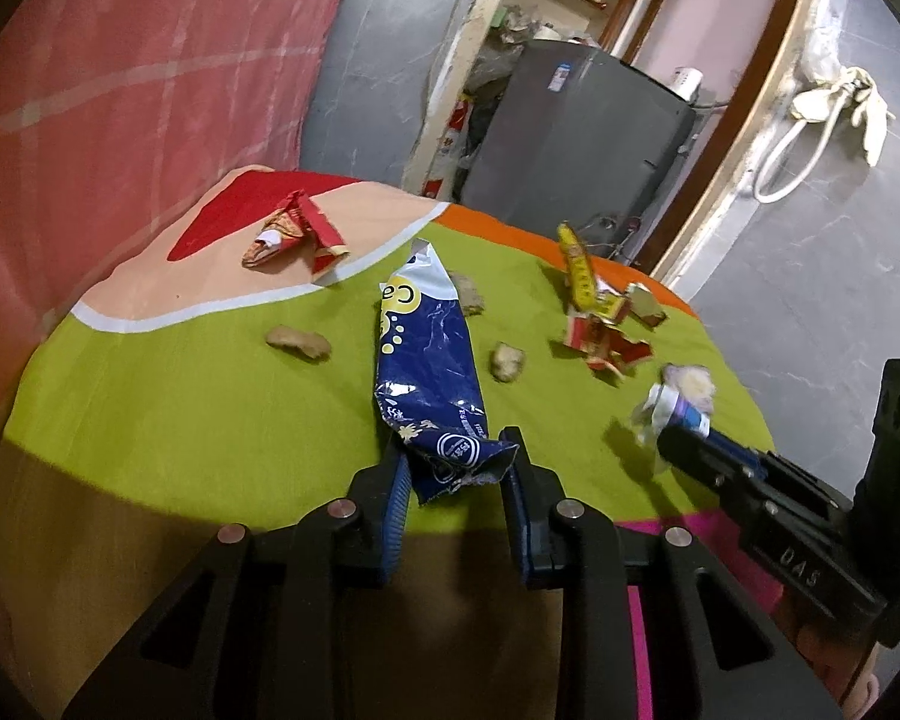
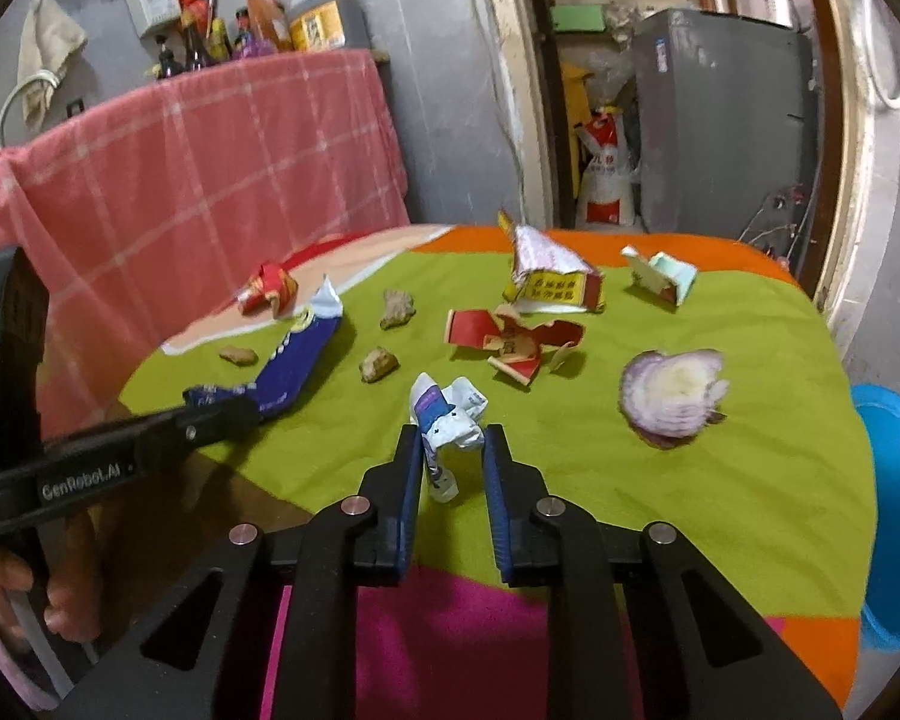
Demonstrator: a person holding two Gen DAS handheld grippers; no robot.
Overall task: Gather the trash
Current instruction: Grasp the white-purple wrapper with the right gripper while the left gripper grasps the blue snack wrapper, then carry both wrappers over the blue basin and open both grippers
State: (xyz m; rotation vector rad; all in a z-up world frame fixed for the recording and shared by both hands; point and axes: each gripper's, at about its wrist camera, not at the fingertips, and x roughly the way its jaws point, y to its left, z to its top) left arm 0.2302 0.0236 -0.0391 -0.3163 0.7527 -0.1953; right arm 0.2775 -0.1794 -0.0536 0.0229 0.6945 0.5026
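A blue snack wrapper (image 1: 429,372) lies on the colourful tablecloth (image 1: 180,396). My left gripper (image 1: 455,450) has its jaws closed around the wrapper's near end; it also shows in the right wrist view (image 2: 222,414) with the wrapper (image 2: 294,369). My right gripper (image 2: 450,441) has its jaws around a crumpled white and purple wrapper (image 2: 447,408), which also shows in the left wrist view (image 1: 669,405). Torn red and yellow packaging (image 2: 516,342), a red crumpled wrapper (image 2: 267,294), an onion slice (image 2: 672,387) and brown scraps (image 2: 378,365) lie around.
A blue bin (image 2: 894,516) stands beside the table at the right. A pink checked cloth (image 2: 210,168) covers furniture behind the table. A grey appliance (image 2: 720,114) stands by the doorway. A small white and green carton (image 2: 660,276) lies at the far right.
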